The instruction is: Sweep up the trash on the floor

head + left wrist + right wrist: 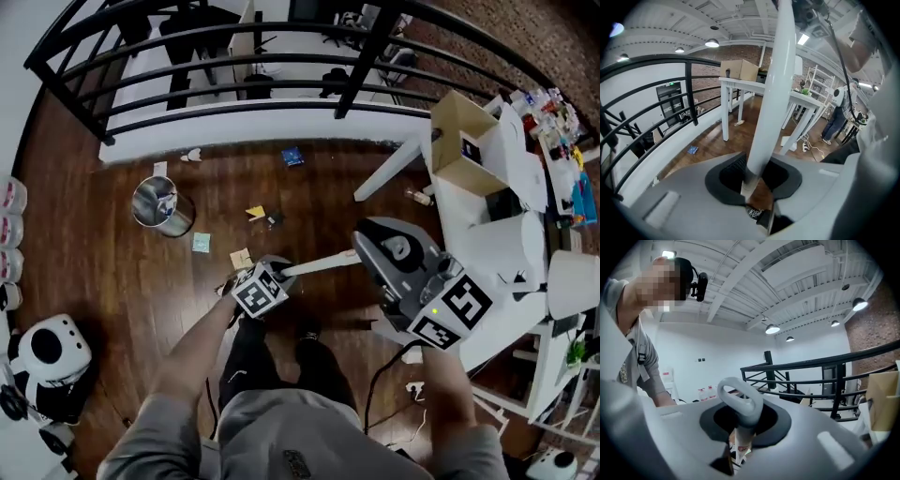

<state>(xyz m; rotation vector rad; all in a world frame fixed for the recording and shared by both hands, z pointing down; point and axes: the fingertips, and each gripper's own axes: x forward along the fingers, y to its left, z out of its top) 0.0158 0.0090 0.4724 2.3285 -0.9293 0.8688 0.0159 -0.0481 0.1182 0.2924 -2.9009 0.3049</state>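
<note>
Both grippers are on the broom handle [319, 264], held up close to the person over the wood floor [112, 272]. The left gripper [277, 272] has its jaws clamped round the white shaft. The right gripper [364, 251] is closed on the top end, just under the hang loop [738, 397].

The trash is on the floor farther out:
- a tan scrap [241, 258], a teal one [201, 243] and a yellow one [255, 212], just past the left gripper
- a blue bit [292, 157], farther off near the railing [234, 61]

A metal bin [159, 204] stands left of the scraps. There's a white table [497, 239] with a cardboard box [464, 141] on the right.
</note>
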